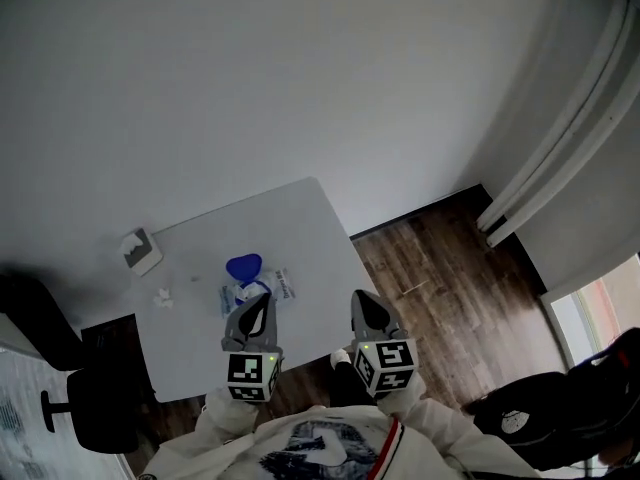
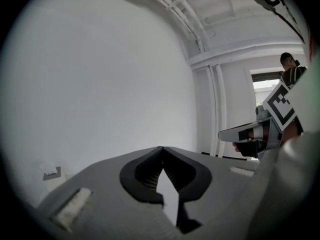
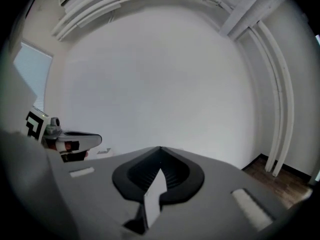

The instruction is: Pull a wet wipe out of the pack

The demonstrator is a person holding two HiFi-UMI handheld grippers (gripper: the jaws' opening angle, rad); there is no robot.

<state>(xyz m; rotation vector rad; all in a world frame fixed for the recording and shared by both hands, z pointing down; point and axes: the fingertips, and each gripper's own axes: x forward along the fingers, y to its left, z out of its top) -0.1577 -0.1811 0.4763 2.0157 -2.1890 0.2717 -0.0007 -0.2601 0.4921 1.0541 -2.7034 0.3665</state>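
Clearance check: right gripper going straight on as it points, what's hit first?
Way looks free past the right gripper; first in line seems the white wall, depth unclear.

Bare room, white surface point(image 1: 300, 226) sitting on a wood floor point(image 1: 445, 280).
Small grey box point(image 1: 141, 251) sitting at the surface's far left corner, crumpled white scrap point(image 1: 163, 296) lying near it; black office chair point(image 1: 45, 330) standing at left; white pipes point(image 1: 556, 140) running down the right wall.

**Three cameras, one shared wall**

The head view looks steeply down from above the person onto the near table point(image 1: 310, 233) and floor point(image 1: 440, 268). The left gripper view faces the far wall point(image 2: 100, 84) and shows the right gripper point(image 2: 225, 133) at its right. The right gripper view shows the left gripper point(image 3: 95, 140) at its left. Both share the corner pipes point(image 2: 215, 111).
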